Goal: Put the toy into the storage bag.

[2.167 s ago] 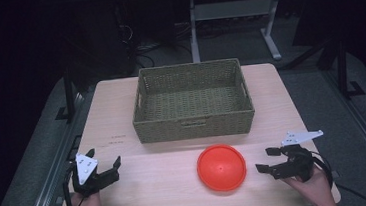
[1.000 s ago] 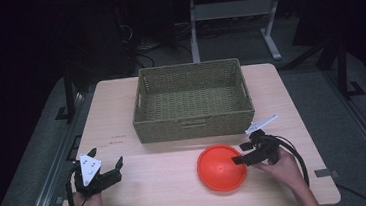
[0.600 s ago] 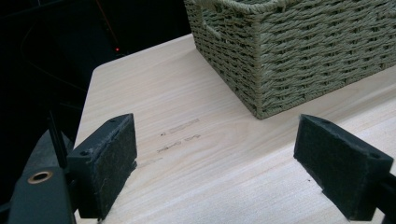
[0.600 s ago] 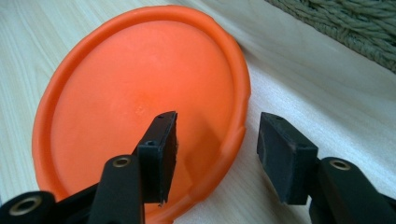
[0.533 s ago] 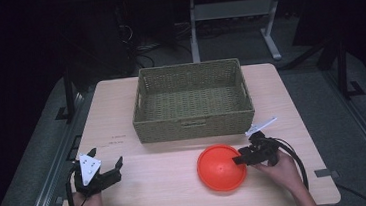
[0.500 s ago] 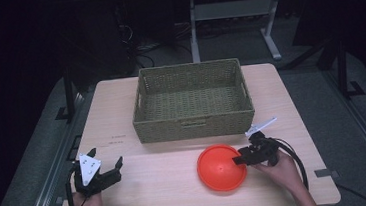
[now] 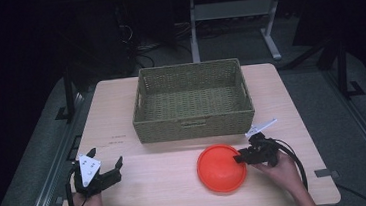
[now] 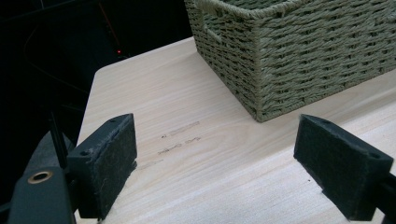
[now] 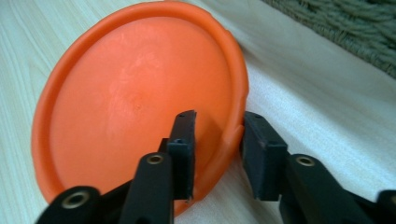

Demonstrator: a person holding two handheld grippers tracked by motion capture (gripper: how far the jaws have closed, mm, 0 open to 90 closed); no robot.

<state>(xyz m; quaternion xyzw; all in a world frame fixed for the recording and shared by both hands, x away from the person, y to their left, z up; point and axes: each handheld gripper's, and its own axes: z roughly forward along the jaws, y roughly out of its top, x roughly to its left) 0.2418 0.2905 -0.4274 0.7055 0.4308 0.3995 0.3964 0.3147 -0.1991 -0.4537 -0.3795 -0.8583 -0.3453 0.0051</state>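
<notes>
Orange plastic marks the shallow plate [image 7: 222, 168], seen at lower centre of the high view on the wooden table [image 7: 169, 194]. Its right rim is straddled by the right gripper [image 7: 239, 159], one jaw inside and one outside; actual contact is hard to judge. The left gripper [image 7: 107, 166] is held wide open at lower left. The woven basket [image 7: 195, 127] is cut off in the left gripper view.

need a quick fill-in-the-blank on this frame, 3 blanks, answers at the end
1. The right gripper has one jaw on each side of the rim of the ____ plate.
2. The left gripper stands ____, with nothing between its jaws.
3. The wicker basket holds ____ inside it.

Missing words: orange; open; nothing
</notes>
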